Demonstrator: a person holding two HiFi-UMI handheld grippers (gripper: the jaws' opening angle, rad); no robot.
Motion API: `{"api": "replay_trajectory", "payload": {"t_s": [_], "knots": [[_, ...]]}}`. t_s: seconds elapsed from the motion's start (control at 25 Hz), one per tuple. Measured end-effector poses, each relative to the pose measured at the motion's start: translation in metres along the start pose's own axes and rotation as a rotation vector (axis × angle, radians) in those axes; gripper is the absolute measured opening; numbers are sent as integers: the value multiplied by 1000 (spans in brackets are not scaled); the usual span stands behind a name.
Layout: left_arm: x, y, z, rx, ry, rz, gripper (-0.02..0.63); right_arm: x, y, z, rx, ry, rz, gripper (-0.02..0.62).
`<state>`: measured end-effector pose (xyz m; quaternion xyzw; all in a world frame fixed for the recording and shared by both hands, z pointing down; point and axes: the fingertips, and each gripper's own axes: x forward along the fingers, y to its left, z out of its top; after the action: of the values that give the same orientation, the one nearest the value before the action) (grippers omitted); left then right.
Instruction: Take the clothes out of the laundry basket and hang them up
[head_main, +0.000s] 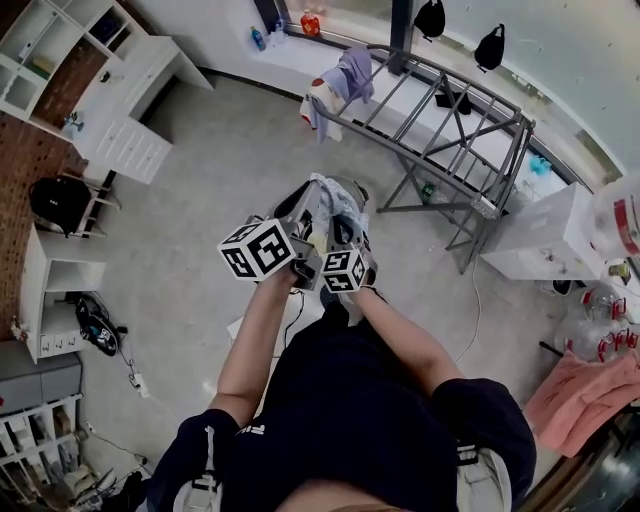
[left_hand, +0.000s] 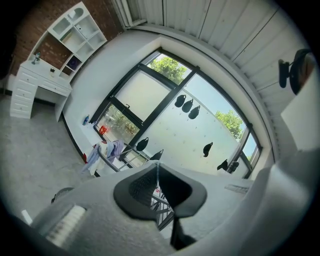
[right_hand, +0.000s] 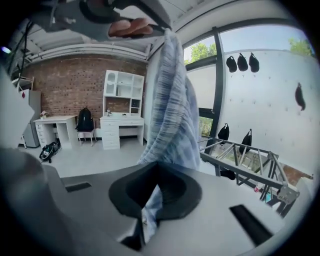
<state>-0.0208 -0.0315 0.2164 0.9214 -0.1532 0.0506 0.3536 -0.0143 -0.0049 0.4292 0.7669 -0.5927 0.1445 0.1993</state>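
The right gripper (right_hand: 156, 179) has its jaws squeezed shut on a striped blue and white cloth (right_hand: 172, 105). The cloth runs straight up from these jaws to the tip of the left gripper (left_hand: 158, 175), which is above them. That gripper's own jaws are pressed together, with only a thin white edge between them. I think they pinch the top of the cloth.

The cloth looks soft, thin and light. It will flop and swing, and it could slide out of a small pinch. I would hold it at two edges far apart, so it spreads out flat.

Ahead of the right jaws, to their right and lower down, is the grey metal drying rack (right_hand: 240, 157). Other clothes (head_main: 345, 78) hang on its far end. Nothing seems to stand between the jaws and the rack. The hanging cloth hides some of the way ahead. A white desk (right_hand: 117, 131) is far off, to the left of the jaws
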Motion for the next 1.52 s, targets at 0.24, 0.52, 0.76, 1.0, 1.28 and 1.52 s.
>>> {"api": "replay_trajectory", "payload": {"t_s": [0.24, 0.52, 0.76, 1.0, 1.28, 1.52], "knots": [[-17, 24, 15, -22, -27, 28, 29, -27, -18, 9, 65, -49, 33, 0], [-29, 32, 16, -81, -51, 44, 29, -61, 10, 14, -11, -102, 185, 13], [-33, 18, 20, -106, -67, 38, 29, -45, 84, 5, -144, -100, 332, 218], [-40, 2, 24, -133, -67, 27, 29, -4, 95, 2, -174, -41, 202, 294], [-50, 2, 32, -154, -97, 25, 29, 10, 51, 8, -214, -85, -26, 20], [-59, 34, 47, -147, -128, 57, 29, -38, 14, 22, -53, -145, 89, 17]]}}
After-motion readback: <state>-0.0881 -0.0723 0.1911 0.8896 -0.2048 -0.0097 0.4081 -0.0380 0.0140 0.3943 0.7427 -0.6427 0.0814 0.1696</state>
